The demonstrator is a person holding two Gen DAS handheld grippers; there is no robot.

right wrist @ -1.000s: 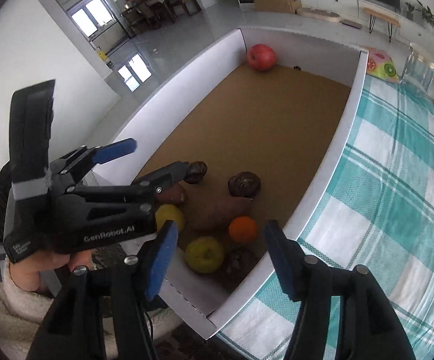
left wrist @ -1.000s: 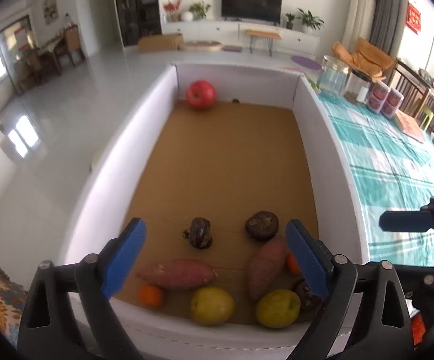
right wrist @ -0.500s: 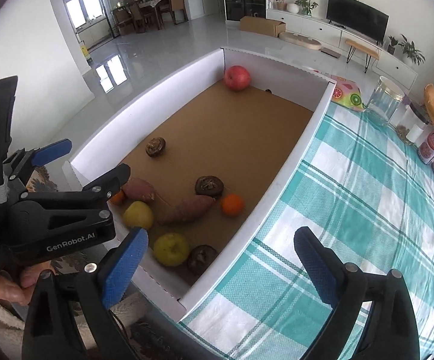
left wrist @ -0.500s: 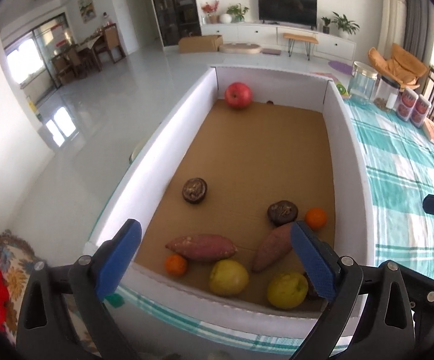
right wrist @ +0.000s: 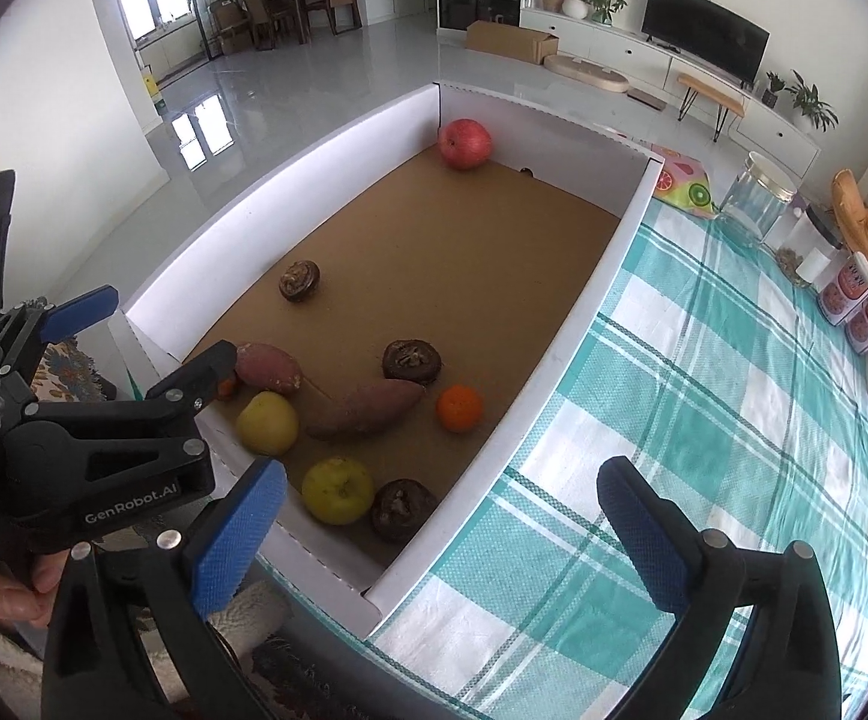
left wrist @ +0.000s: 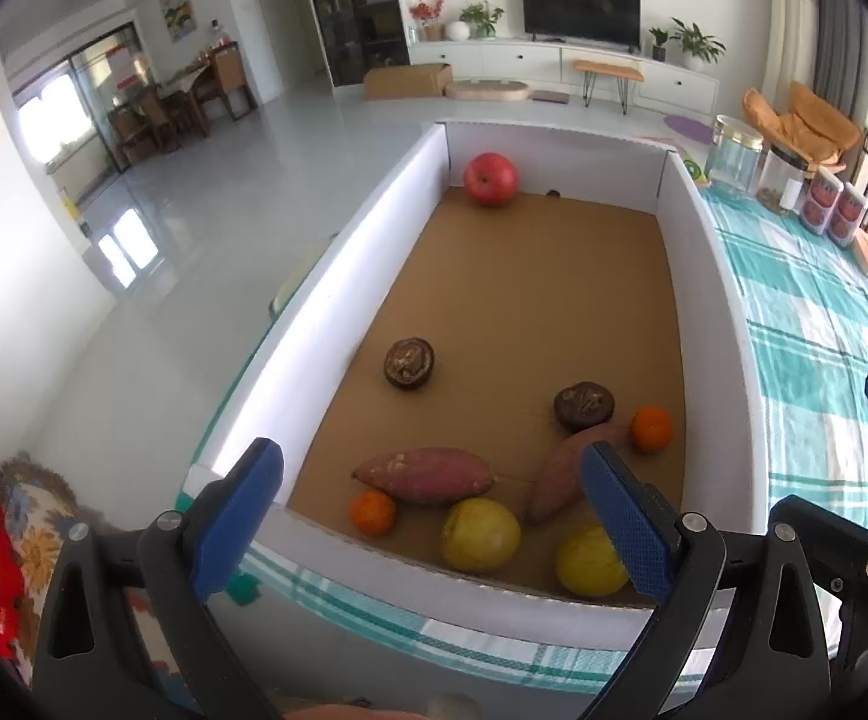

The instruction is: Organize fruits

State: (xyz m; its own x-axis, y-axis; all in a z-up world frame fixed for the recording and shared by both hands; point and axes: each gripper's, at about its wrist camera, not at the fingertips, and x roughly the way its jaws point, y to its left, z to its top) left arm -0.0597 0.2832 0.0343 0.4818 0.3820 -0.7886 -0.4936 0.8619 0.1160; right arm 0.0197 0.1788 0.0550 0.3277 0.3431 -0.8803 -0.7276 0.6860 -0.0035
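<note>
A white-walled cardboard box [left wrist: 338, 276] [right wrist: 578, 324] holds the fruit. A red apple [left wrist: 490, 177] [right wrist: 464, 143] sits at its far end. Near the front lie two sweet potatoes [left wrist: 423, 476] [right wrist: 364, 408], two yellow fruits [left wrist: 480, 534] [right wrist: 338, 489], two oranges [left wrist: 651, 428] [right wrist: 460, 407] and dark brown fruits [left wrist: 409, 362] [right wrist: 411, 360]. My left gripper [left wrist: 434, 516] is open and empty, just outside the box's near wall. My right gripper [right wrist: 443, 531] is open and empty above the box's near right corner.
The box stands on a table with a teal checked cloth [right wrist: 734, 420]. Glass jars [right wrist: 758, 198] and red-labelled tins [right wrist: 860, 306] stand at the far right. The left gripper body [right wrist: 86, 438] shows at the left of the right wrist view.
Both grippers have pulled back and up from the box. The dark fruit at the left now lies farther from the sweet potatoes. The right gripper's jaws have opened wider.
</note>
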